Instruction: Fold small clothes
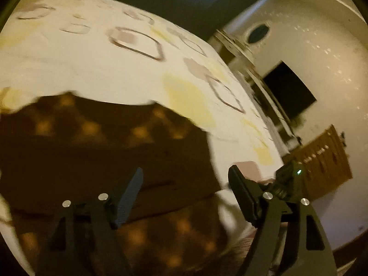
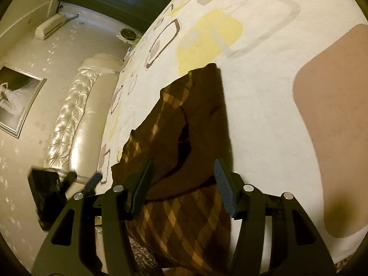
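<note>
while spread on the bed sheet (image 2: 264,119), brown checked garment (image 2: 184,218) between both parted, empty grippers (image 1: 186,195) (image 2: 184,184)

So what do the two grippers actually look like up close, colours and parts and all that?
Both are matte black, with angular cut-out linkage arms and round silver pivot pins. The left gripper has ribbed blue-grey fingers; a small green light glows on a black unit beside it. The right gripper looks the same: ribbed blue-grey fingers on black mounts. No sleeves or cables show.

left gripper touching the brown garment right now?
Cannot tell. Left wrist view: left gripper jaws stand wide above the brown garment, but blur hides any gap.
</note>
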Demonstrator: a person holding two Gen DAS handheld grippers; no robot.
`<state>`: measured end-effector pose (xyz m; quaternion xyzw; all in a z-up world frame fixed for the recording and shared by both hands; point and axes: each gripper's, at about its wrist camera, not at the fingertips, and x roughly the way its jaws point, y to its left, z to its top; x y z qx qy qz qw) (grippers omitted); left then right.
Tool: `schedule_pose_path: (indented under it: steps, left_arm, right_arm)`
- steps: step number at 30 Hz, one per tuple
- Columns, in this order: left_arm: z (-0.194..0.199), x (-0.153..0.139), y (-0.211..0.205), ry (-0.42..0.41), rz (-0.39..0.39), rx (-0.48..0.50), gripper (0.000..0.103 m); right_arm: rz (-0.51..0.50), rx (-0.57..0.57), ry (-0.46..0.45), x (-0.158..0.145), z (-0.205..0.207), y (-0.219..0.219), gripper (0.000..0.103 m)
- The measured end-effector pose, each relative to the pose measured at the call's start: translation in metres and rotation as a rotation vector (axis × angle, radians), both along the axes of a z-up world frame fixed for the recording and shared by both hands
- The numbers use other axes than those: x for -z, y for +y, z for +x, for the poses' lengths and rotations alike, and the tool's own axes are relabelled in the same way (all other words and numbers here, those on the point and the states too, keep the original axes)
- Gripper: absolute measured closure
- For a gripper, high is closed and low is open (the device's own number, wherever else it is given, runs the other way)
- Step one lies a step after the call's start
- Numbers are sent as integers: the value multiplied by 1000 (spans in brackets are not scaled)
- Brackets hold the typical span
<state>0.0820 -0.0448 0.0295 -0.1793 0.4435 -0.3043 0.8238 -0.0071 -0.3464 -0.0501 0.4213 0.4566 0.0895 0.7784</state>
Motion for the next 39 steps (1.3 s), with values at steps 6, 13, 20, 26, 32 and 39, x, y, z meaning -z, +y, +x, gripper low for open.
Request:
schedule_pose_path:
  steps: [6, 13, 20, 26, 32, 39]
  left_arm:
    - [-21, 28, 91, -2, 79, -184, 27]
    - [-27, 63, 142, 92, 62, -296, 27]
    - [-28, 67, 140, 91, 68, -294, 27]
    - [-22, 76, 139, 105, 78, -300, 27]
    - [-15, 88, 146, 144, 108, -340, 27]
    - [-11, 94, 178, 188, 50, -414, 27]
  right_arm:
    - [-1, -30, 34, 13, 38, 20, 49]
    - [-85, 1, 105, 34, 66, 40, 61]
    - [-109, 18, -22, -5, 41, 35, 98]
    - [-194, 52, 74, 26, 6, 14, 99]
    - [-135, 52, 68, 38, 3, 10, 98]
    - [-84, 44, 43, 32, -3, 5, 90]
